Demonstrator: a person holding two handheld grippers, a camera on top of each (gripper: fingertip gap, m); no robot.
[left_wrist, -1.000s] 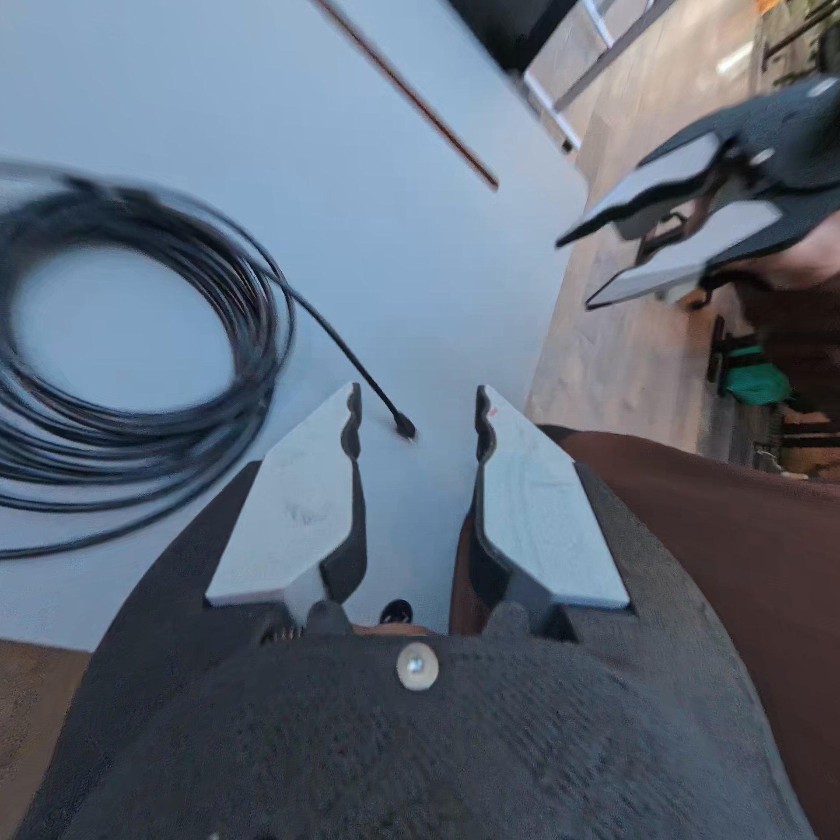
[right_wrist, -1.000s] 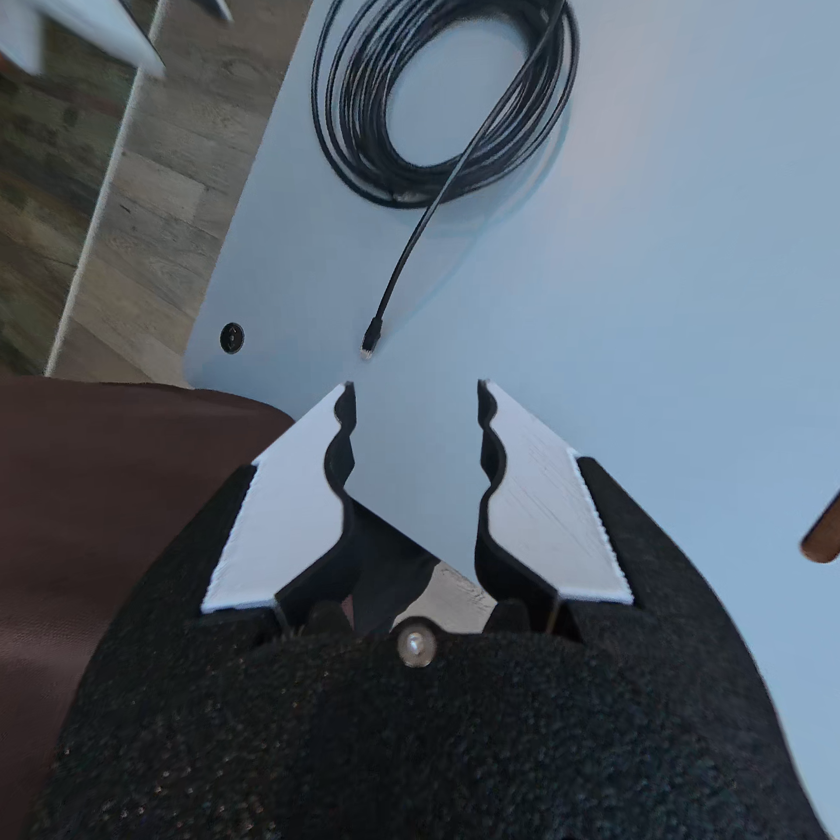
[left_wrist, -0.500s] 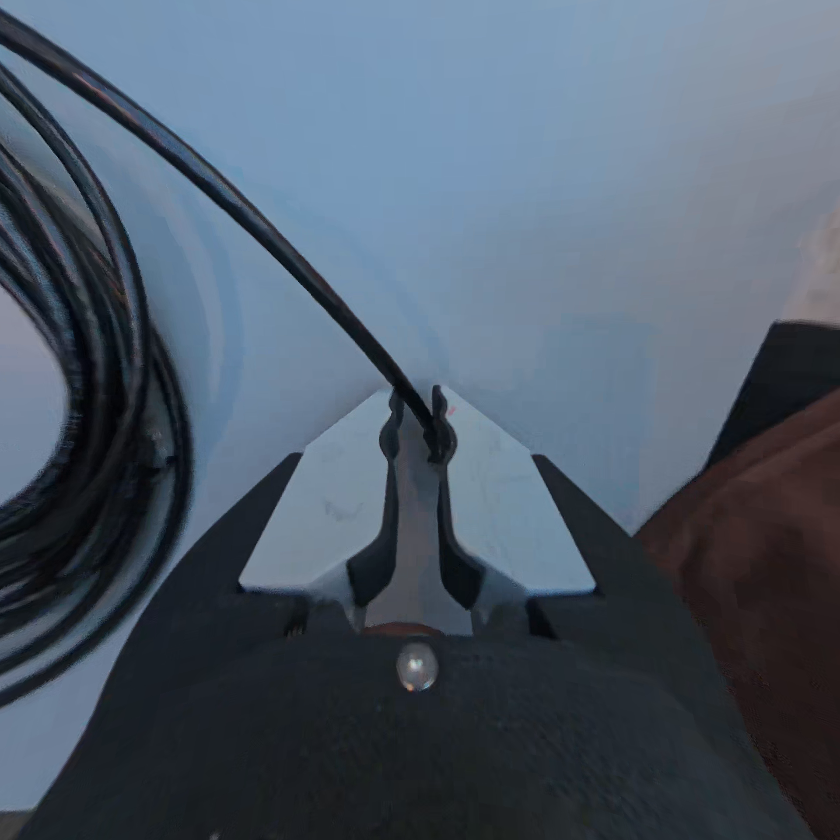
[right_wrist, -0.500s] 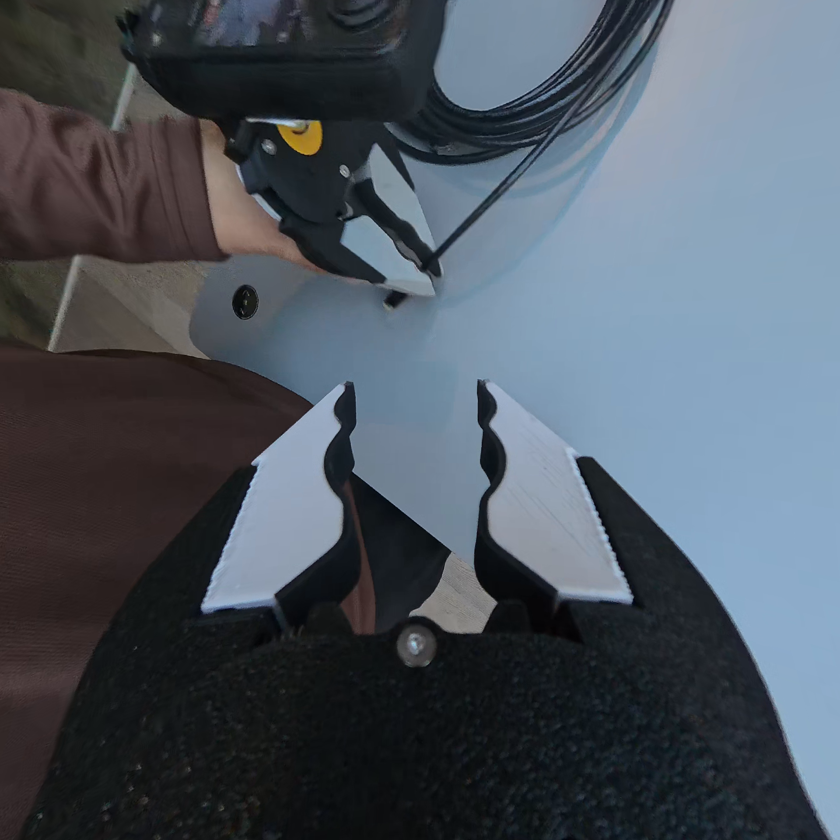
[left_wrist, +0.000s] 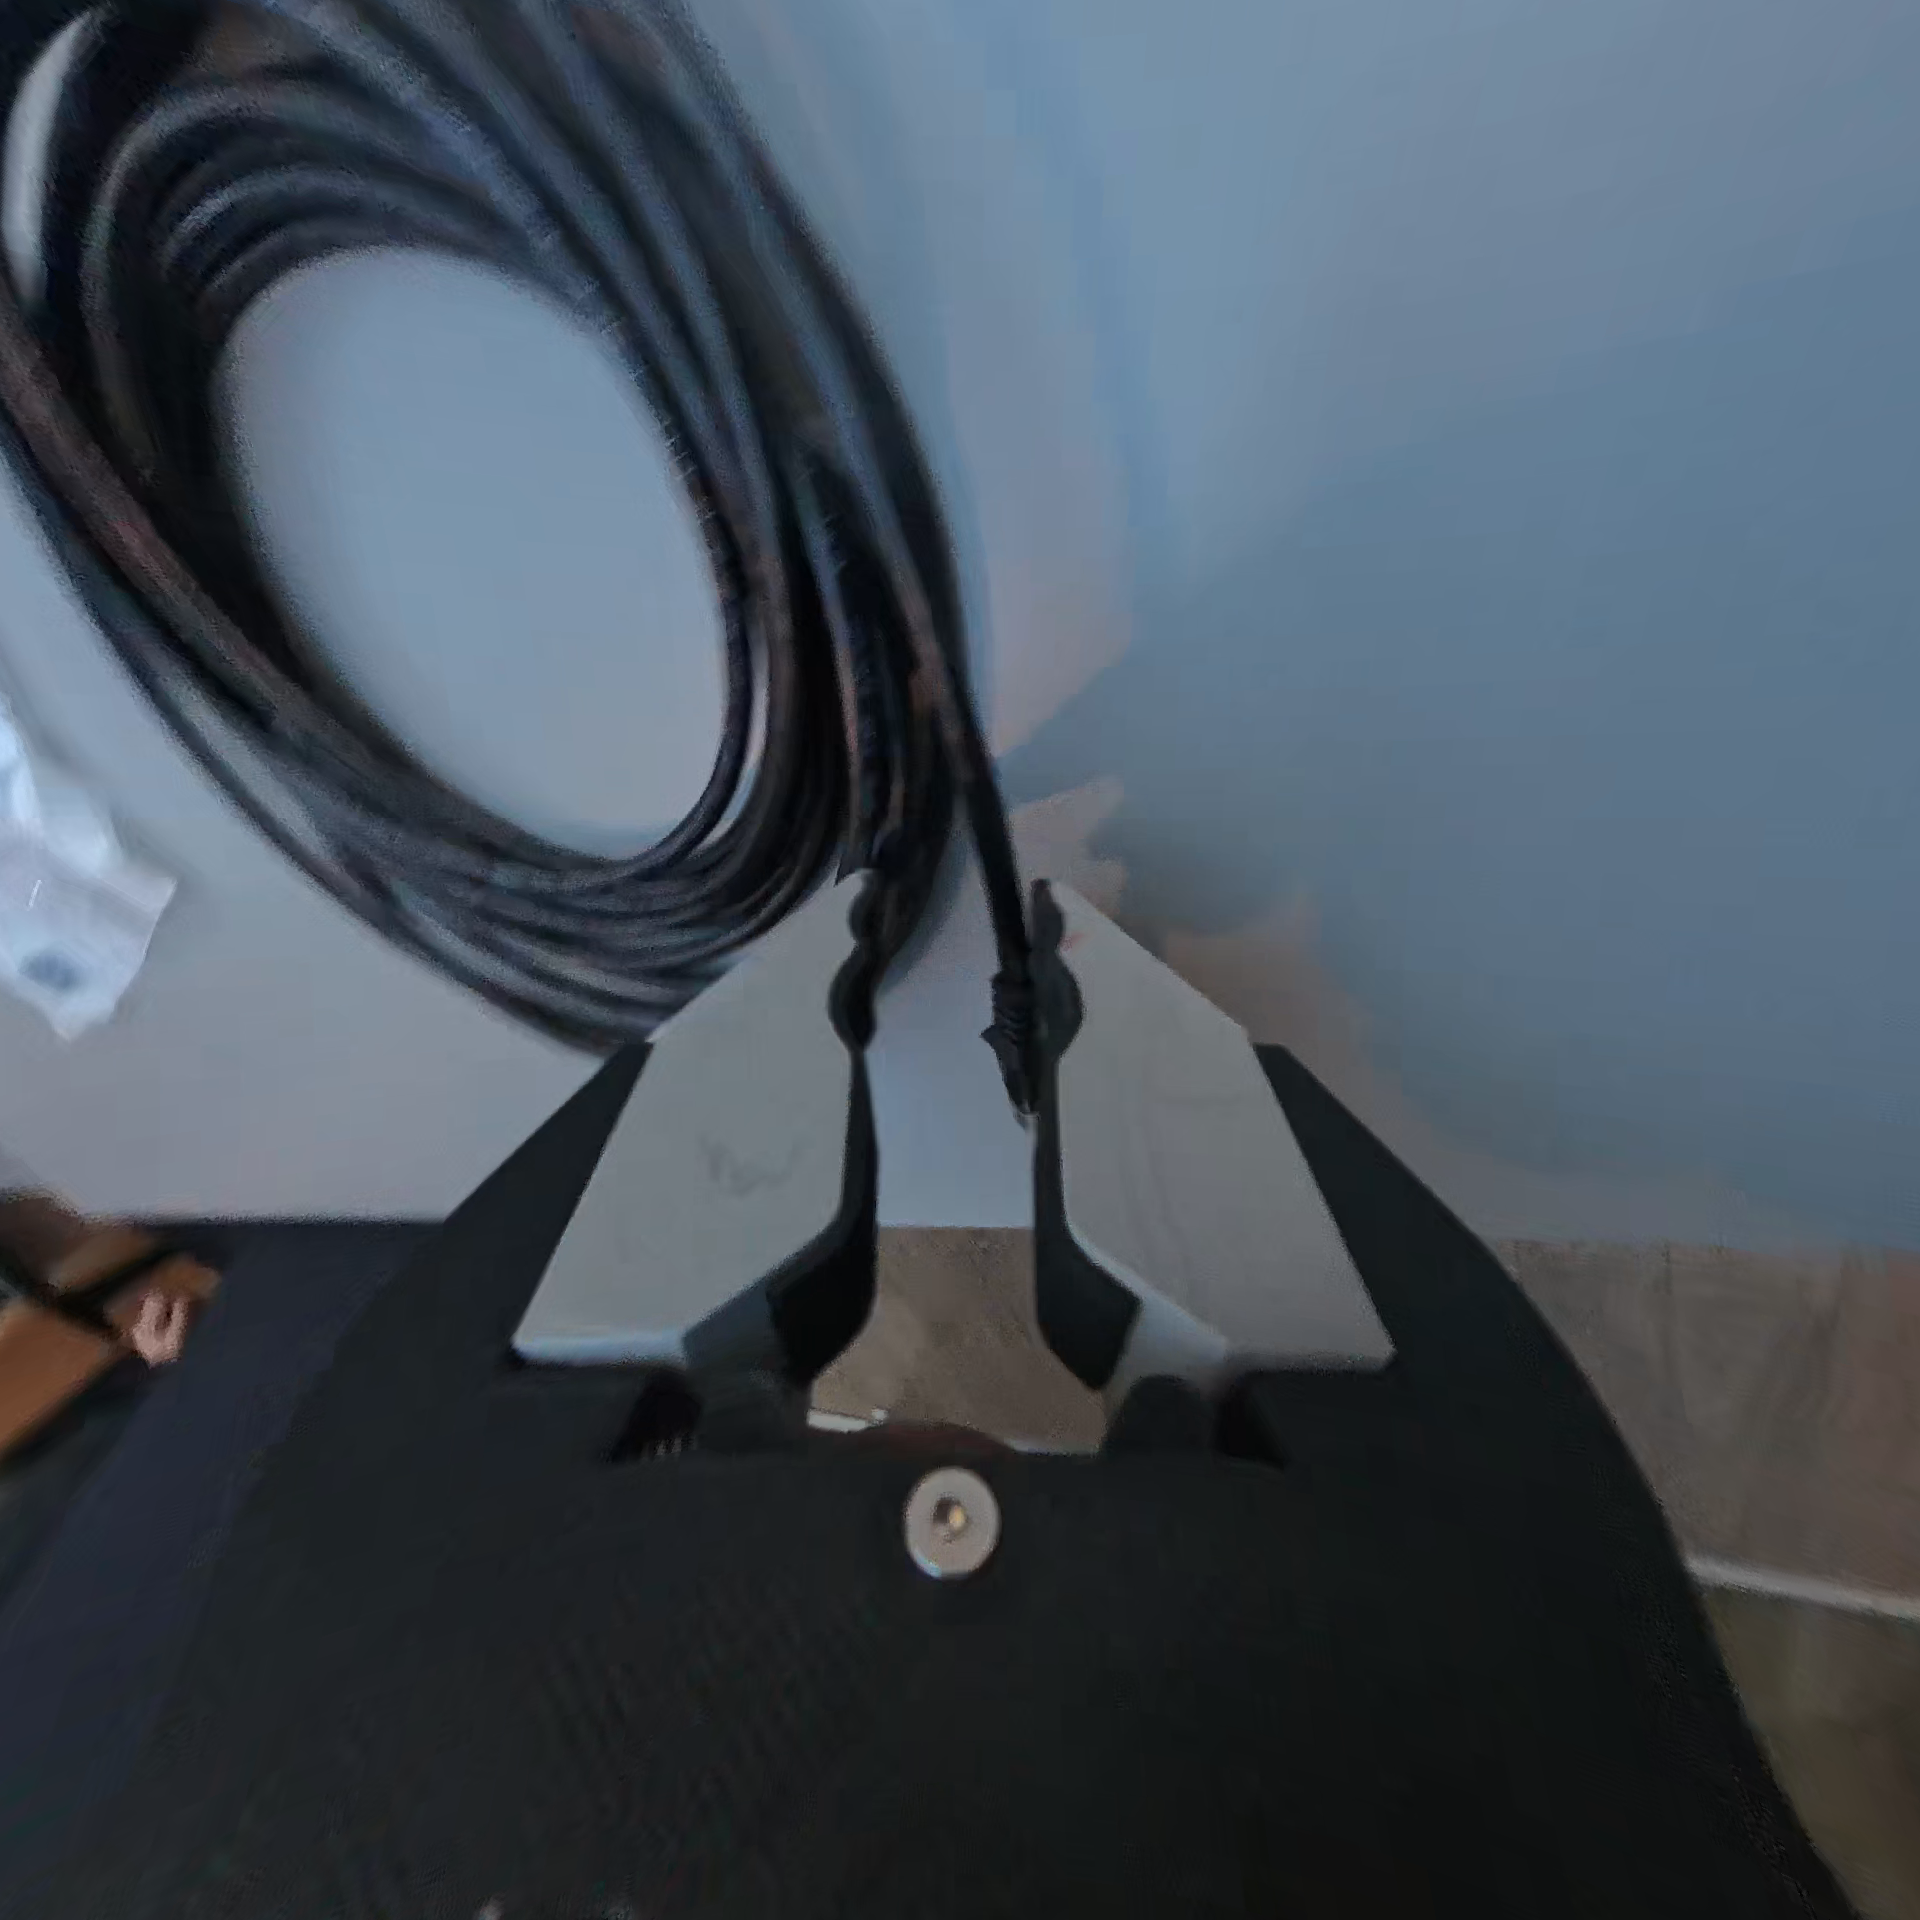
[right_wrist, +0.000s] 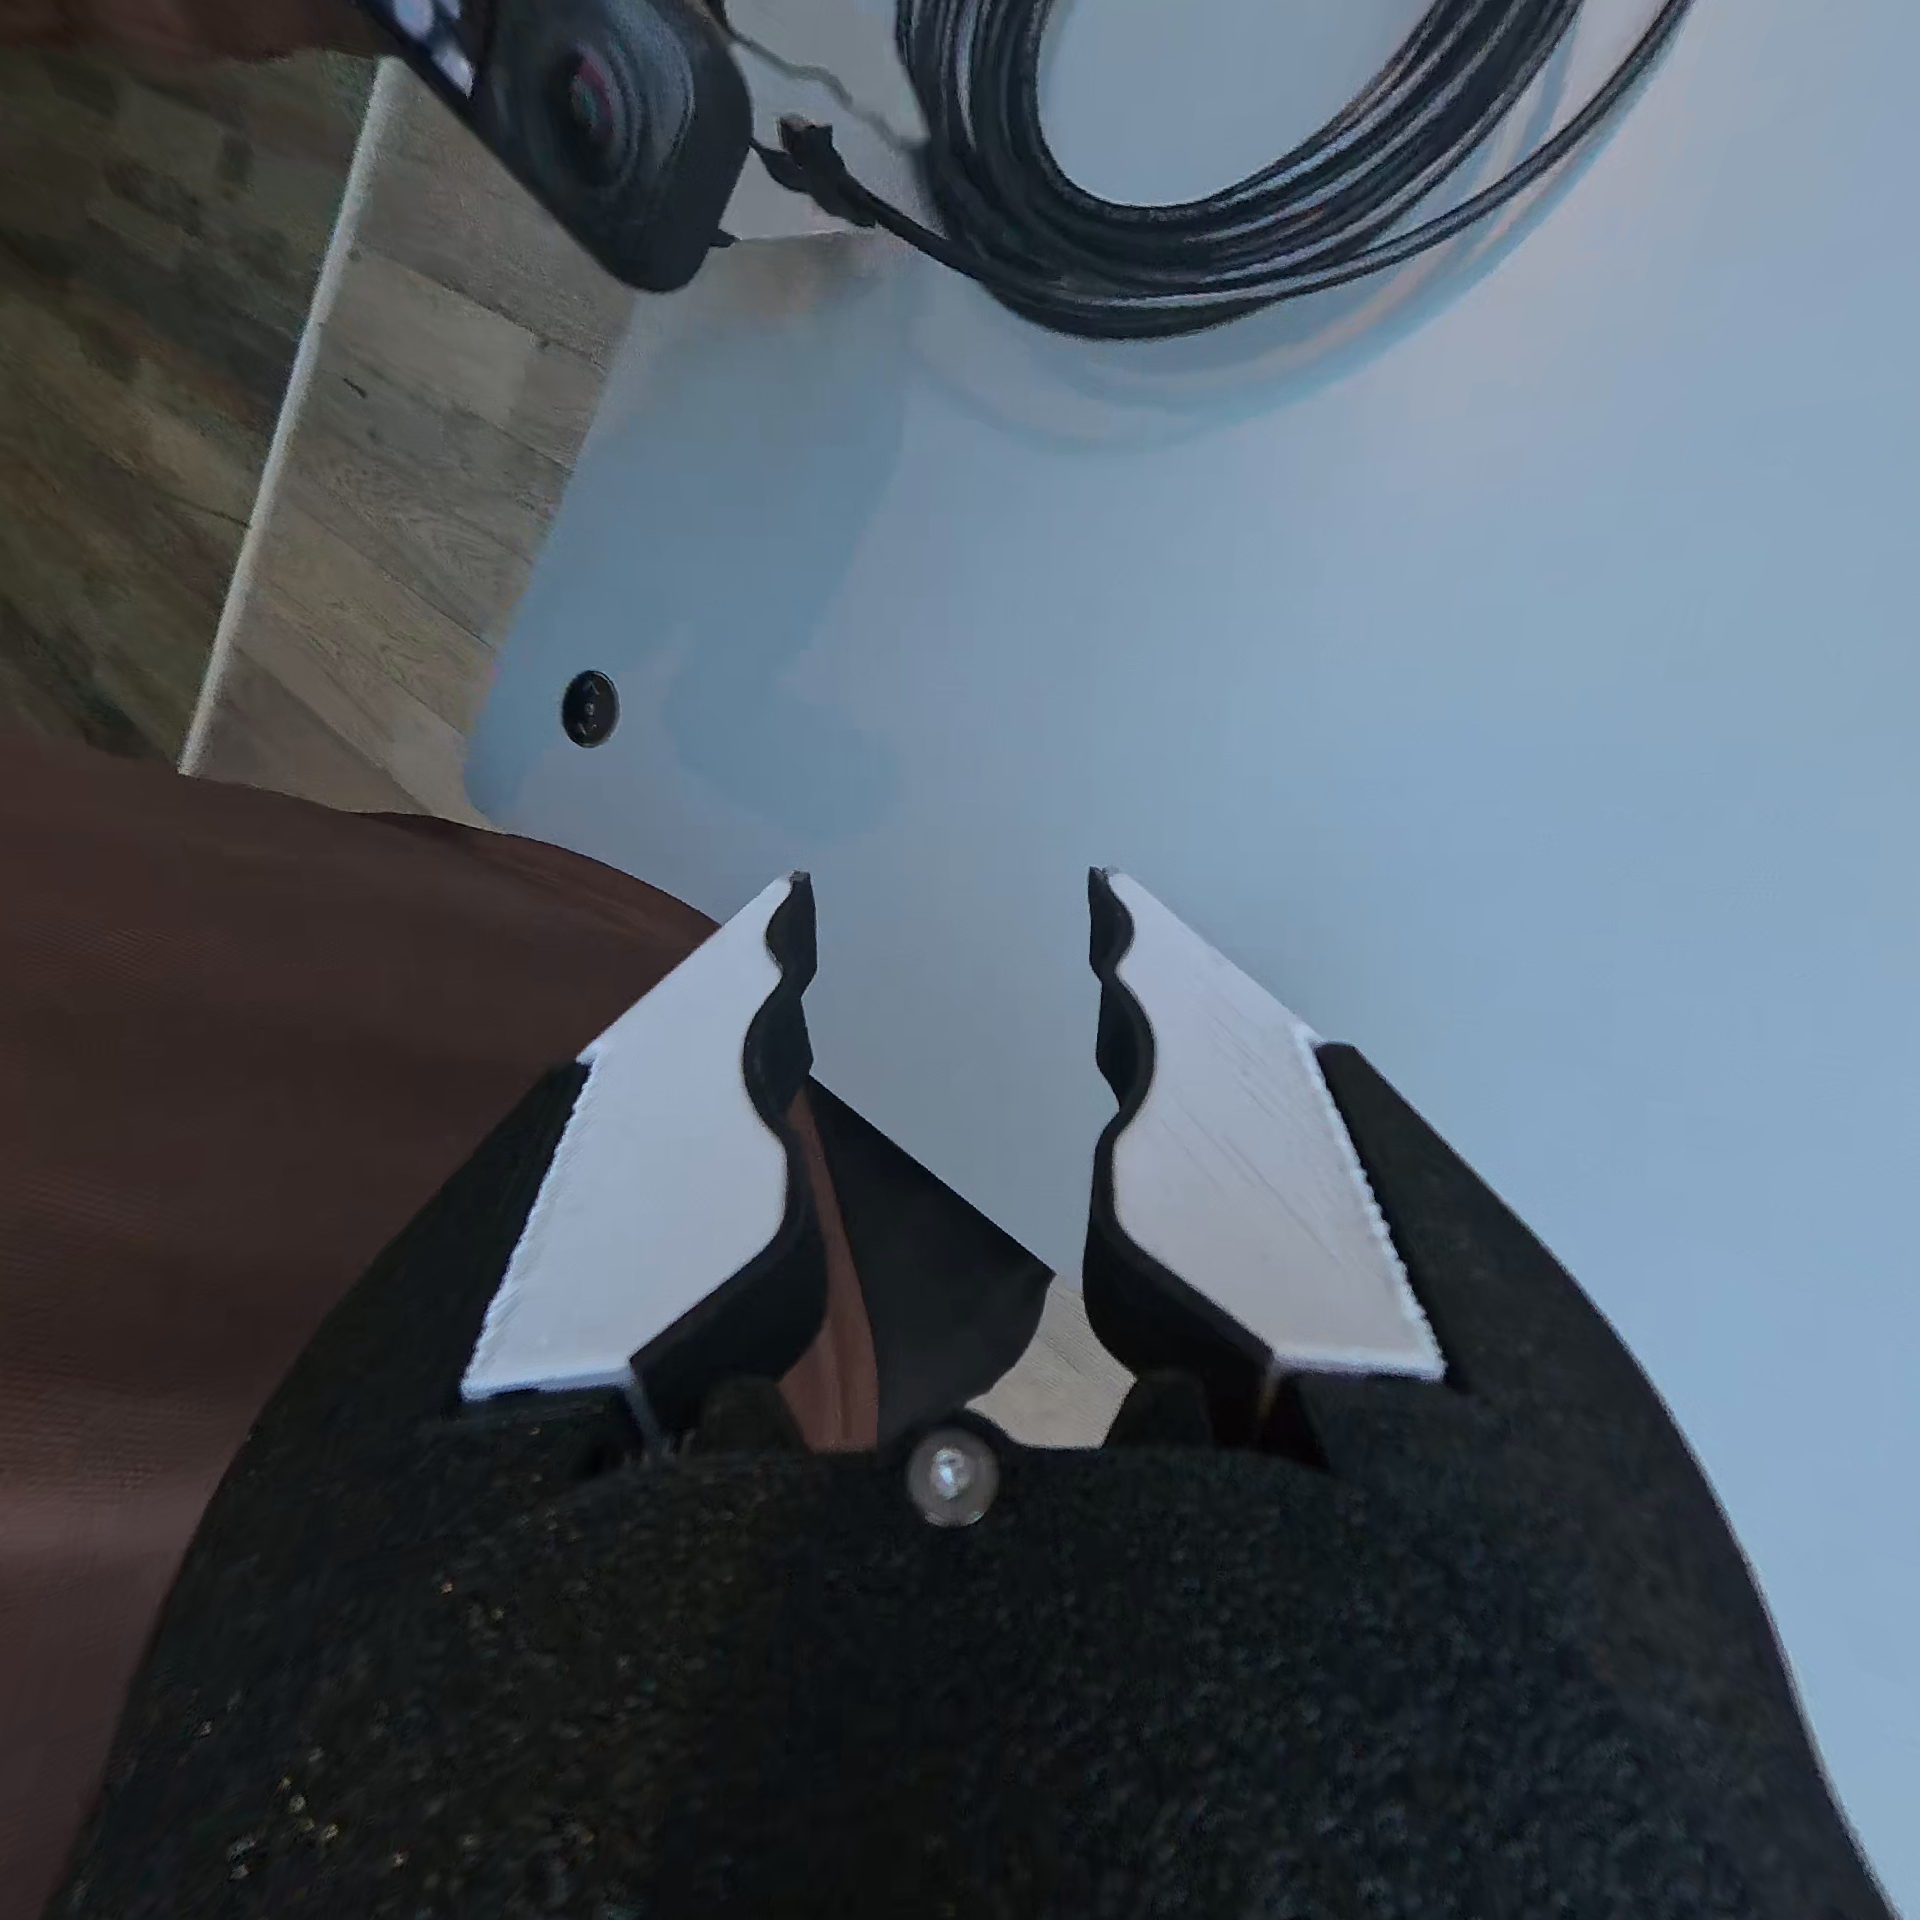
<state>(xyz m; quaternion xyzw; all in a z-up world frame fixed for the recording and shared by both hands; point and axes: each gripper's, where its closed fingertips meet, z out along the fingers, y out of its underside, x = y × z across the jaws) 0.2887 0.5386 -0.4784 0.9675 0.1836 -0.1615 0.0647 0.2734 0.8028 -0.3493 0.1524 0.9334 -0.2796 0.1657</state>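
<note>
A black cable coil (left_wrist: 831, 623) lies on the pale blue-white table (left_wrist: 1455, 520). My left gripper (left_wrist: 951, 904) hovers at the coil's near edge with its jaws parted. The cable's free end (left_wrist: 1013, 1023) rests against the inner side of the right finger, and bare table shows through the gap. My right gripper (right_wrist: 948, 883) is open and empty above bare table (right_wrist: 1351, 727), well short of the coil (right_wrist: 1143, 281). In the right wrist view the left gripper's camera body (right_wrist: 613, 135) is at the top left, with the cable end (right_wrist: 805, 140) beside it.
A small black round button (right_wrist: 589, 710) sits near the table's corner. Wood floor (right_wrist: 156, 416) lies beyond the table edge on the left. A person's brown garment (right_wrist: 260, 1039) is close by on the left. A clear plastic bag (left_wrist: 62, 914) lies left of the coil. The tips of one gripper are about 30 cm away from the tips of the other.
My left gripper was shut on the cable end half a second ago; it has carried it back to the coil and its jaws have parted. My right gripper has stayed open and almost still.
</note>
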